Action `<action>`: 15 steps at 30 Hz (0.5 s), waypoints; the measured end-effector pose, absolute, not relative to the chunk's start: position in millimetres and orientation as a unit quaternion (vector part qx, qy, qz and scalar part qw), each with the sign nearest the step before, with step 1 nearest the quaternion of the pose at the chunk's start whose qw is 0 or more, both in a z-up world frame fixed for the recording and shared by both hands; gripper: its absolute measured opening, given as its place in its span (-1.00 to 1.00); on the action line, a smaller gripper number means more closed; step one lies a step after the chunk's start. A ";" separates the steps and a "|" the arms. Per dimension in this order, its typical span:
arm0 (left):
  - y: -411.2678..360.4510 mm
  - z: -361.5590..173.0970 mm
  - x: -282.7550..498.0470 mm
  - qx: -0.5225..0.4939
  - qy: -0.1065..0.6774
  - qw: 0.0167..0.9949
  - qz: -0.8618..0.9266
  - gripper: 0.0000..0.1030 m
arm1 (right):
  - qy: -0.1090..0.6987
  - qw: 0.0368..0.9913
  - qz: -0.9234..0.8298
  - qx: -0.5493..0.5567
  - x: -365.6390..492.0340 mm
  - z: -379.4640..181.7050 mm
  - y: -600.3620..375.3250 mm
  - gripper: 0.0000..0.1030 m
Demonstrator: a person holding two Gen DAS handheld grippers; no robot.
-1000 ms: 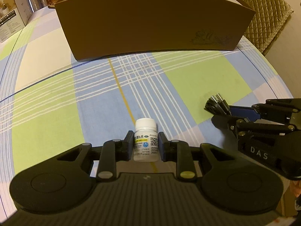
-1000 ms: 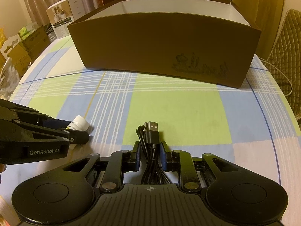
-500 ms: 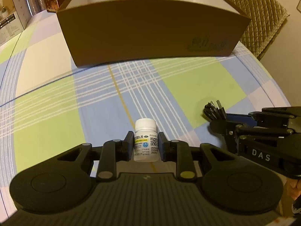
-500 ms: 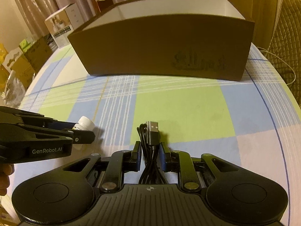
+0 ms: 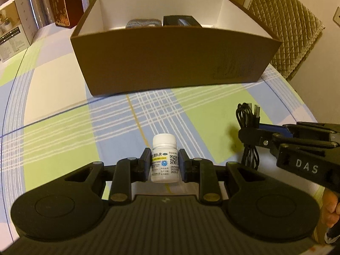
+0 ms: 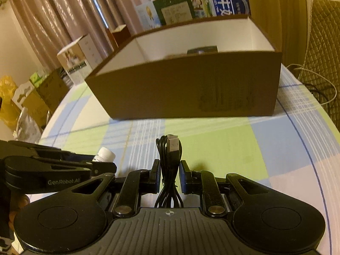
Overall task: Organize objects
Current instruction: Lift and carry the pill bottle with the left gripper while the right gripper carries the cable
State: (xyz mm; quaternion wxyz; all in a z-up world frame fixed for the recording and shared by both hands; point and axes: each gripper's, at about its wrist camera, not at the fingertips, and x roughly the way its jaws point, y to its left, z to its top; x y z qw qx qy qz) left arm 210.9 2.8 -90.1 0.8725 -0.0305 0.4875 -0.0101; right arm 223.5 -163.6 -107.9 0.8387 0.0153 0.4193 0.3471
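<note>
My left gripper (image 5: 164,162) is shut on a small white pill bottle (image 5: 164,157) with a printed label, held upright above the checked tablecloth. My right gripper (image 6: 169,172) is shut on a coiled black USB cable (image 6: 170,155), plug end up. In the left wrist view the right gripper (image 5: 250,137) hangs at the right with the cable (image 5: 247,114) in it. In the right wrist view the left gripper (image 6: 102,165) sits at the left with the bottle's cap (image 6: 105,154) showing. A brown cardboard box (image 5: 170,63) with white inner walls stands ahead of both.
Inside the box lie a grey woven item (image 5: 143,23) and a black item (image 5: 180,21). A quilted chair back (image 5: 286,25) stands at the right. Cartons (image 6: 201,2) and boxes (image 6: 78,59) crowd the far side and left. A white cord (image 6: 318,85) trails at the right edge.
Both grippers have risen with the bottle and the cable off the cloth. The views now look over the box's front wall into its inside. The right wrist has rolled slightly.
</note>
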 end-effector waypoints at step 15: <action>11.1 -56.0 230.9 -0.028 0.450 0.892 -0.013 -0.57 | 0.389 0.845 0.365 0.034 236.6 -76.8 -151.9 -0.72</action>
